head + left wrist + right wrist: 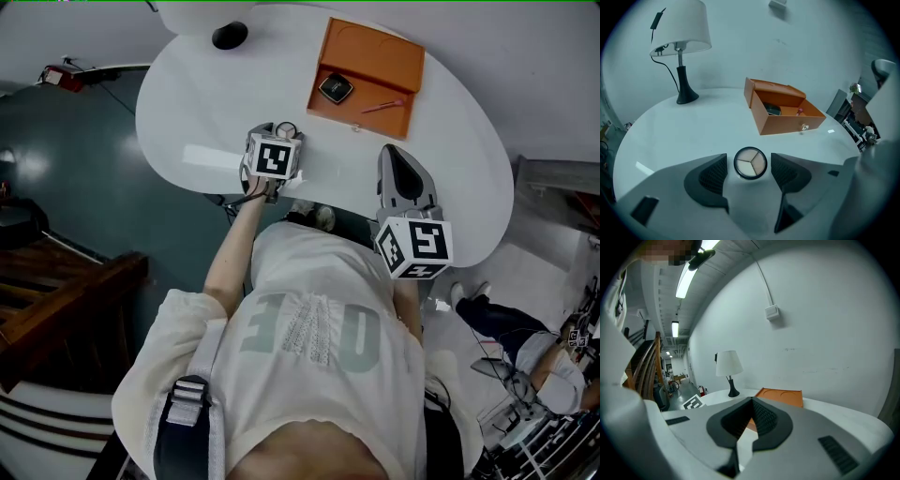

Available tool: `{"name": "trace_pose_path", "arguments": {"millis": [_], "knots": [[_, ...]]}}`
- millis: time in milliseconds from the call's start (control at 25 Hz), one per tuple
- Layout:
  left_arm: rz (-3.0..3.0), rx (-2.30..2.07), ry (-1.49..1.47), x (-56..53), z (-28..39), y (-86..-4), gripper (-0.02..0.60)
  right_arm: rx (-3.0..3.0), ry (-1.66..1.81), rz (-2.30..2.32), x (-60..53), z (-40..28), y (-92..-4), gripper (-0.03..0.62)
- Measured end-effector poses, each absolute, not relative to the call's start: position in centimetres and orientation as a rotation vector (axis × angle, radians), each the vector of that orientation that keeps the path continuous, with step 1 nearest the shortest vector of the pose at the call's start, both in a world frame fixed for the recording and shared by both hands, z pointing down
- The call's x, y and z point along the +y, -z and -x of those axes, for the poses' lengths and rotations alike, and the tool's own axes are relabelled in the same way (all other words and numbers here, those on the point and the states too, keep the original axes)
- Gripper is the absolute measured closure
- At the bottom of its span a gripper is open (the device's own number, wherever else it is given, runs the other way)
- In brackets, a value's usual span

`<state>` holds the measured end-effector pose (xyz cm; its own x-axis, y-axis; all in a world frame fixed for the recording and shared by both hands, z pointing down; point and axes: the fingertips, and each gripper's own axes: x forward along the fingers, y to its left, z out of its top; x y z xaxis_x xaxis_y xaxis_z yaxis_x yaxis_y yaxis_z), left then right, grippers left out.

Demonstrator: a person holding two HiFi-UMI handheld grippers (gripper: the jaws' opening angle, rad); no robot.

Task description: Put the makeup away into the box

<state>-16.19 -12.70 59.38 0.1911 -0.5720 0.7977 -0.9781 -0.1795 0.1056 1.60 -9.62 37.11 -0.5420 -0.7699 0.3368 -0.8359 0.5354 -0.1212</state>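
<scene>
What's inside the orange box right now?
A dark compact and a thin pink stick lie in the orange box. Its front wall hides some floor in the left gripper view.

On table (670,136): compact (750,163) before box (787,124), lamp (680,51) behind at left.

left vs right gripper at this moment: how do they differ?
On the left gripper the jaws stand apart; on the right gripper they are shut together. The left gripper straddles a round compact lying on the table, pads not touching it; the right gripper has nothing between its jaws. The left gripper tilts down at the table; the right gripper points nearly level, towards the orange box and the wall. Shared: neither holds anything.
</scene>
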Motion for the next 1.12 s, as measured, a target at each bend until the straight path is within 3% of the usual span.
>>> {"name": "trace_pose_path", "arguments": {"millis": [200, 320, 440, 760, 1120], "knots": [[-1.822, -1.458, -0.881, -12.3, 16.6, -60.1, 0.290, -2.529, -0.393, -1.353, -9.7, -1.8, -37.4, 0.597], [-1.825, -1.459, -0.855, -12.6, 17.0, -60.2, 0.359, -2.537, -0.402, -1.352, -9.9, -1.8, -37.4, 0.597], [-1.877, -1.453, -0.770, -12.9, 16.5, -58.2, 0.360, -2.543, -0.403, -1.357, -10.0, -1.8, -37.3, 0.597], [-2.228, -1.487, -0.651, -11.0, 9.7, -43.3, 0.360, -2.556, -0.409, -1.367, -10.2, -1.9, -36.9, 0.597], [-2.330, -1.430, -0.624, -11.6, 6.4, -40.5, 0.360, -2.558, -0.417, -1.396, -10.1, -2.4, -36.8, 0.597]]}}
